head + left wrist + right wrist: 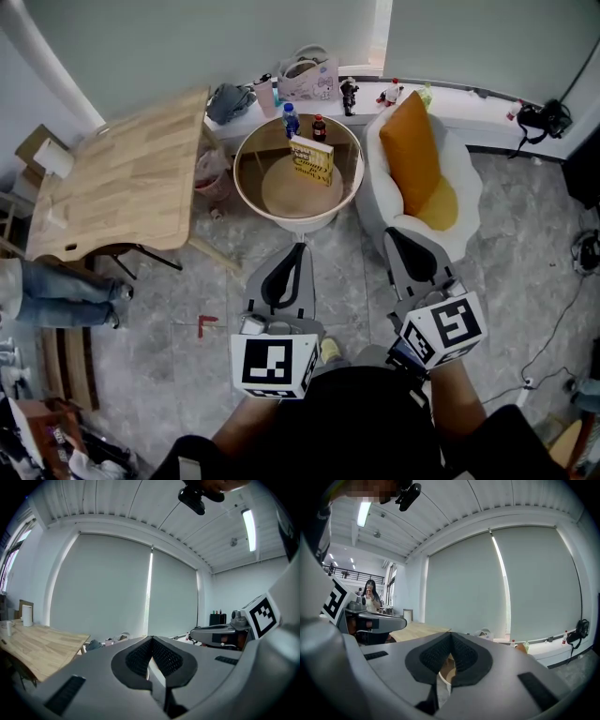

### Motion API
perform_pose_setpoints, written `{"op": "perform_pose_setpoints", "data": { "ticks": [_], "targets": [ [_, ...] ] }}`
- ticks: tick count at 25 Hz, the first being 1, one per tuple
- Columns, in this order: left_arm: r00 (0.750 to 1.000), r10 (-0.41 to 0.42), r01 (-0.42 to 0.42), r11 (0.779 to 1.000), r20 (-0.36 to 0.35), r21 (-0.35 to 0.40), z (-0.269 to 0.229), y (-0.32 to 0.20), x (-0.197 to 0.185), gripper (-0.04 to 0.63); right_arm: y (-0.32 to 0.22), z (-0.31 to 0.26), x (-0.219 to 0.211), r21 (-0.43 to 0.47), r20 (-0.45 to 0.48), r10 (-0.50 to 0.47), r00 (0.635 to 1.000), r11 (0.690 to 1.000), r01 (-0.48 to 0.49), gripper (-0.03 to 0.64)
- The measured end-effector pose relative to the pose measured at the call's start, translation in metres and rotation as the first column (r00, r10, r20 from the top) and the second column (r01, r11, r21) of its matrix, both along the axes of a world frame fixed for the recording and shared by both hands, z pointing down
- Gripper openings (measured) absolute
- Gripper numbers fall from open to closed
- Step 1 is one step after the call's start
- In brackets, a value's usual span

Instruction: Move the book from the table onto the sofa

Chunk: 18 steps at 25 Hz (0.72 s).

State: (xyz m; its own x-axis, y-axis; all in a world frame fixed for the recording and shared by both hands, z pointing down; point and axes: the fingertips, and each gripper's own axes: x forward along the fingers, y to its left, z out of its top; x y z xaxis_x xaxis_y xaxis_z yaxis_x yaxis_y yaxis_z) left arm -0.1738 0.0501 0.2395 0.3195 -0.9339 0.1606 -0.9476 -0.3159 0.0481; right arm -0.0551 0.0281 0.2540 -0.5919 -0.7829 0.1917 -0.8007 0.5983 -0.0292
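Observation:
The yellow book [312, 159] stands upright on the round white-rimmed table [251, 192], beside two small bottles [290, 120]. To the table's right is the white sofa chair [464, 192] with an orange cushion [412, 150]. My left gripper [298, 248] [152, 638] is shut with nothing in it and points at the table's near rim, well short of the book. Parallel to it, my right gripper [396, 234] [451, 633] is shut and empty, its tip over the sofa's front edge. Through its jaws, the right gripper view shows a sliver of the table rim [443, 677].
A wooden table [122, 173] stands at the left, with a person's jeans-clad legs [66, 295] beside it. The window ledge behind holds a bag [309, 77] and small items. A black bag [544, 117] lies at the far right and a red item [206, 323] on the floor.

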Motion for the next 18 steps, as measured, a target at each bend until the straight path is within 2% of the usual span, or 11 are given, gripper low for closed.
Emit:
{"op": "perform_pose_setpoints", "data": {
  "ticks": [18],
  "targets": [
    [0.999, -0.026, 0.026, 1.000, 0.031, 0.010, -0.005, -0.012, -0.013, 0.008, -0.021, -0.003, -0.007, 0.022, 0.021, -0.011, 1.000, 1.000, 0.011, 0.008]
  ]
}}
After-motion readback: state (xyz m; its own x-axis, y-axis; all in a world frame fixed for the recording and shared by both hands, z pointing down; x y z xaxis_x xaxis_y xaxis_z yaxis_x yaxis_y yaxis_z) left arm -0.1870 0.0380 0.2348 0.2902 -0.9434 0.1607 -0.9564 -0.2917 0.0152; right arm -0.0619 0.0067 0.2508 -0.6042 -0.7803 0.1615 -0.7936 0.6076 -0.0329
